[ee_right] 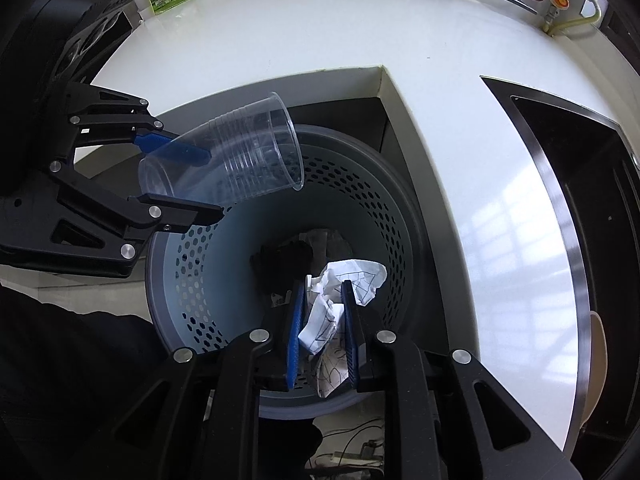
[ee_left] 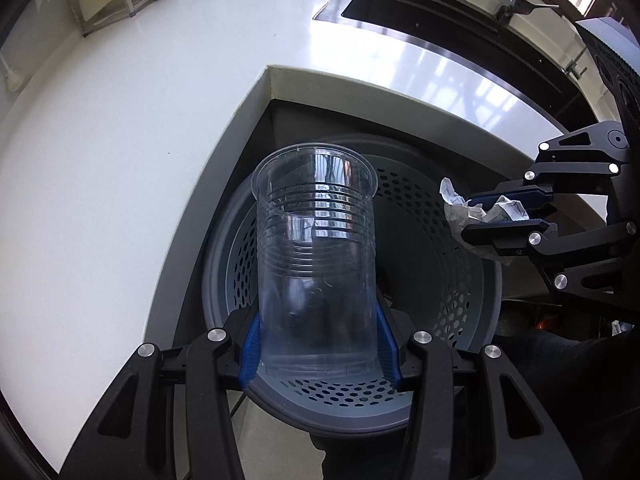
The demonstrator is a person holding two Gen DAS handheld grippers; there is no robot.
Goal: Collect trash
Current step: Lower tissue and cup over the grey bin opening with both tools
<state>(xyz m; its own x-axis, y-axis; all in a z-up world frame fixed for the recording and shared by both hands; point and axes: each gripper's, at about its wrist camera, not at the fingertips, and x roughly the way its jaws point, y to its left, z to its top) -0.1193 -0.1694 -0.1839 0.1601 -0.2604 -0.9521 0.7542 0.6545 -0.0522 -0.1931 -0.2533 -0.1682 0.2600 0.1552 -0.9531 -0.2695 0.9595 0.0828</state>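
left gripper (ee_left: 320, 344) jaws pinch clear cup (ee_left: 316, 240); right gripper (ee_right: 324, 320) jaws pinch crumpled paper (ee_right: 344, 292).

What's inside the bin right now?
At the bottom of the bin lies something dark and some paper; the crumpled paper held above covers the rest.

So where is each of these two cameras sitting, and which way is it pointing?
Left wrist: on the left gripper, looking down past its clear plastic cup into the grey bin.
Right wrist: on the right gripper, looking down past its crumpled paper into that bin.
Shared: bin, white counter, sink, each other's gripper.
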